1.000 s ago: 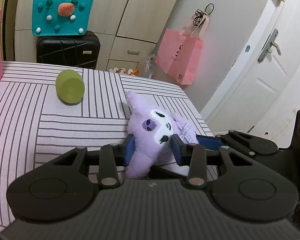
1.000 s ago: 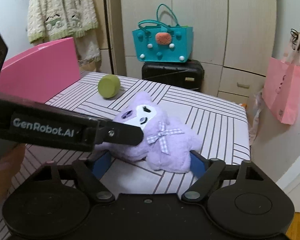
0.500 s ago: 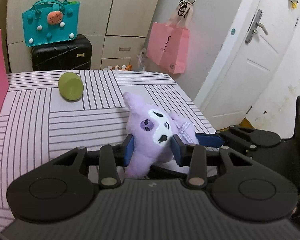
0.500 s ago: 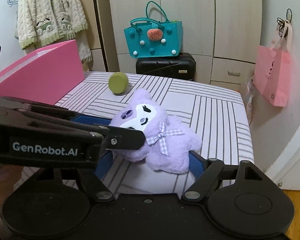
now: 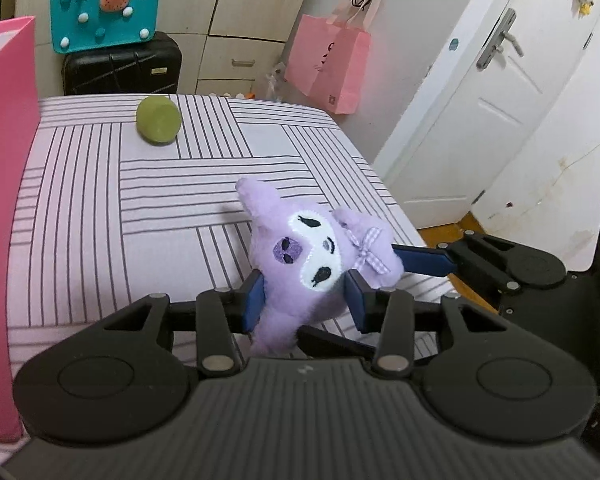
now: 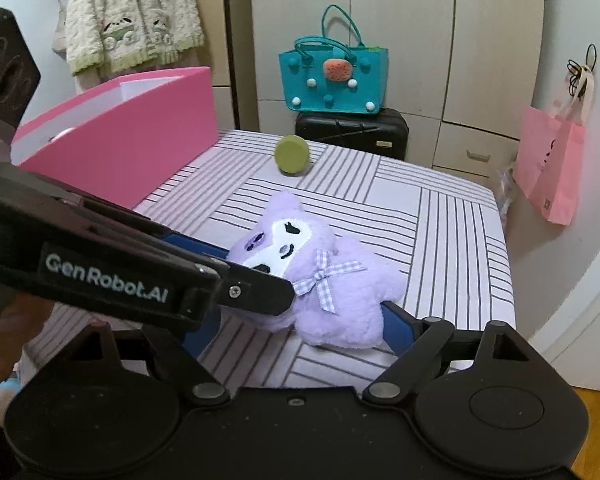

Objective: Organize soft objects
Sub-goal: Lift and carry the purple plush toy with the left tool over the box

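My left tongs [image 5: 306,300] pinch the purple plush [image 5: 316,256] at the head, both blue pads pressed into the fur, jaws narrow. The plush hangs lifted above the striped bed [image 5: 140,208], face toward my left camera, checked bow [image 5: 366,250] on its chest at about 2 o'clock from the face.

My right tongs [image 6: 300,320] have just been opening wider; jaws stand wide around the plush body. One blue pad [image 6: 396,326] sits just beside the plush's lower edge at 4 o'clock; the other is mostly hidden behind the left tongs' arm, so I can't tell contact there. No squeeze visible on the fur, so I read them as not gripping.

Green round cushion [image 5: 158,120] lies on the bed at 11 o'clock from the plush, well apart. Pink box [image 6: 120,140] stands open-topped on the bed at 10 o'clock in the right view. Beyond the bed at 12 o'clock: teal bag [image 6: 334,80] on a black suitcase [image 6: 352,132]. Pink paper bag [image 6: 548,164] hangs at 3 o'clock. White door [image 5: 480,92] shows at 2 o'clock in the left view.
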The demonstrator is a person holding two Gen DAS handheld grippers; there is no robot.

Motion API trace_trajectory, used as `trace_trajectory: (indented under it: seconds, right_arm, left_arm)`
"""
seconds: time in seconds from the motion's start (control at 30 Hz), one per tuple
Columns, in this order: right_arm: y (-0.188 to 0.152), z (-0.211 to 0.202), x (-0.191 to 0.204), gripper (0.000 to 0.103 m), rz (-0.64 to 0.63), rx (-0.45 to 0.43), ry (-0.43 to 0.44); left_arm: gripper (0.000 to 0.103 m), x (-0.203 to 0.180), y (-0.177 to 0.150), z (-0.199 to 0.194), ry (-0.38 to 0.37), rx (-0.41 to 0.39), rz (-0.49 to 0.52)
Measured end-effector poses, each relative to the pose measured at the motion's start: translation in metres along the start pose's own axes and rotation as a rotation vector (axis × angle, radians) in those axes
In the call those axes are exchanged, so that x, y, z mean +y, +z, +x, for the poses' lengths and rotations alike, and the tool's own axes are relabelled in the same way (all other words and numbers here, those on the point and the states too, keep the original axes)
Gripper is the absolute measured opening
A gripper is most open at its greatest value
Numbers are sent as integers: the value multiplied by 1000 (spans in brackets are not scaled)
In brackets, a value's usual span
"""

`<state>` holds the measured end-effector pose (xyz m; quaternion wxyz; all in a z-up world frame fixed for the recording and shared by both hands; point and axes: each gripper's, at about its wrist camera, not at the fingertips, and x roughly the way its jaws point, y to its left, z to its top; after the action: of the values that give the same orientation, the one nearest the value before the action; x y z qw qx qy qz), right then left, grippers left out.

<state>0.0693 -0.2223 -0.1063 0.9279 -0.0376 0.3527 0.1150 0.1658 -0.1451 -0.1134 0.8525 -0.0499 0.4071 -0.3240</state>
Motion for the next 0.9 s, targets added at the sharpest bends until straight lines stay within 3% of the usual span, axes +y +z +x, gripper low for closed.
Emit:
trace_trajectory:
  seconds: [0.17,0.27,0.47,0.63,0.9]
  right_arm:
    - [5,-21,11,88,-14,-20,30]
    - [9,-31,19,81,-30,0,58]
    - [20,-52,36,72,-72,13,130]
    - [33,-65,58,72,-112,25,176]
    - [59,-81,99,72,-205,5,231]
  left_arm:
    - [41,5,-4,-19,-43,18,-25]
    - [41,6,-6,-31,-59,40,-22]
    - [42,6,-12,-68,-14,3,19]
    - [42,7,-18,-103,17,-37,53]
    - [42,25,-26,-154,19,-99,20]
